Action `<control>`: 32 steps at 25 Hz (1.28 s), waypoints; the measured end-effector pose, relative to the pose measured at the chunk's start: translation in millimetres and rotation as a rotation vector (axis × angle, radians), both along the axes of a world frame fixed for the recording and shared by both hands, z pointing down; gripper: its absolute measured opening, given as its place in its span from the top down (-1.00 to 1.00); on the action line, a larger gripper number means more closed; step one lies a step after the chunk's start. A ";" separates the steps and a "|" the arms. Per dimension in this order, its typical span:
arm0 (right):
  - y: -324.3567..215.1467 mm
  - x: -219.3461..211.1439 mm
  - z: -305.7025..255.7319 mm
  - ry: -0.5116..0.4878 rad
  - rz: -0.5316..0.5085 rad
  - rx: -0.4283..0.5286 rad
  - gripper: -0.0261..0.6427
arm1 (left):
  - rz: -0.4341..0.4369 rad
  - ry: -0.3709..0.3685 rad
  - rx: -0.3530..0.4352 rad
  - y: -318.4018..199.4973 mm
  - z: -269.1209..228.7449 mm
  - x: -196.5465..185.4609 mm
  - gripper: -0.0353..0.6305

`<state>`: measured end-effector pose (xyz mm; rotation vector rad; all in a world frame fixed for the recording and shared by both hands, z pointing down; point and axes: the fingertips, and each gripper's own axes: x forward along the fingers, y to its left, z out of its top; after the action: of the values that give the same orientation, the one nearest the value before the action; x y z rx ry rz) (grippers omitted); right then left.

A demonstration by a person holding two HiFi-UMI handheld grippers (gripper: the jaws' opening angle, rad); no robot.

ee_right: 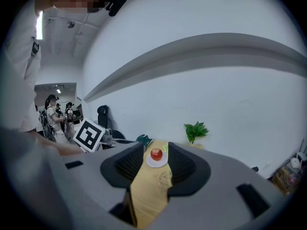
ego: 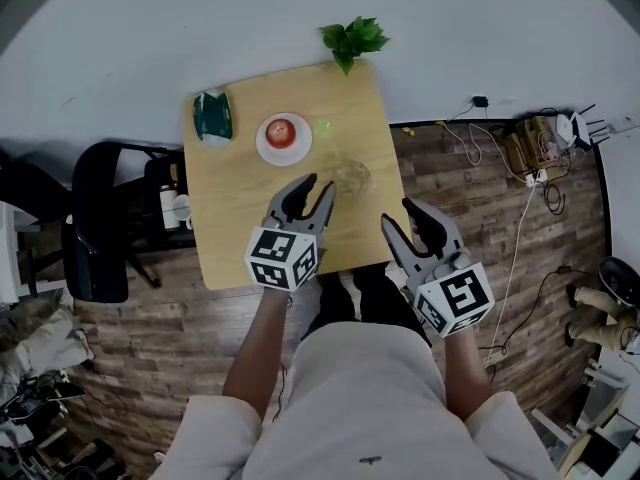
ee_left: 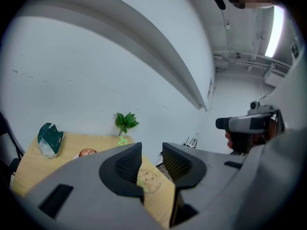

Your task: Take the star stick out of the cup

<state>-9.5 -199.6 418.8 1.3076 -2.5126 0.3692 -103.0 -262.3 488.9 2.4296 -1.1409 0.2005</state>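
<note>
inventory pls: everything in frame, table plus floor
table: 1, light wood, centre
packet: 1, green, table's far left corner
plate: 1, white, far middle of table
apple: 1, red, on plate
star: 1, pale green, right of plate; stick too faint to trace
cup: 1, clear, near table's right edge
plant: 1, green, table's far edge
chair: 1, black, left of table
cables: several, floor at right
left claw: 1, grey, open, empty, beside cup
right claw: 1, grey, open, empty, off table's near right corner
</note>
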 end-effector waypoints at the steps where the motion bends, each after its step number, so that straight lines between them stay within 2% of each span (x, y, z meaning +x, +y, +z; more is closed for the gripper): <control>1: -1.9 0.8 2.2 0.001 -0.001 -0.004 0.49 | -0.002 0.000 -0.006 -4.0 3.7 0.4 0.54; 32: -35.3 34.5 41.1 0.006 0.002 -0.093 0.49 | -0.058 -0.021 -0.192 -75.2 117.4 30.4 0.54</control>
<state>25.1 -234.9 459.9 1.2735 -2.4586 0.4759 -72.6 -337.5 606.3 2.2287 -1.1441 0.3042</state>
